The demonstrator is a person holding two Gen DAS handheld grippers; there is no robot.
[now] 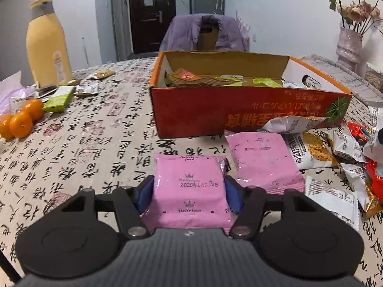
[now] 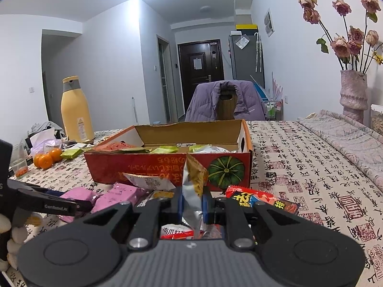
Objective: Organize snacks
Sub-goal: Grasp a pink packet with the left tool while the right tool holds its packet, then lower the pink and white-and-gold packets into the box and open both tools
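Observation:
A pink snack packet (image 1: 191, 205) lies on the calligraphy-print tablecloth, and my left gripper (image 1: 189, 186) is shut on it, its blue pads (image 1: 146, 191) pressing both sides. A second pink packet (image 1: 261, 160) lies just to its right. Behind them stands an open orange cardboard box (image 1: 215, 112) with several packets inside. My right gripper (image 2: 192, 203) is shut on a silver and yellow packet (image 2: 195, 174), holding it upright in front of the box (image 2: 148, 167). The pink packets (image 2: 119, 193) also show in the right wrist view, to that gripper's left.
A heap of loose snack packets (image 1: 347, 157) lies at the right, with a red packet (image 2: 261, 199) beside my right gripper. At the left are oranges (image 1: 21, 119), a green packet (image 1: 59, 99) and a tall yellow bottle (image 1: 47, 43). A vase of flowers (image 1: 348, 45) and a jacket-draped chair (image 1: 203, 33) stand behind.

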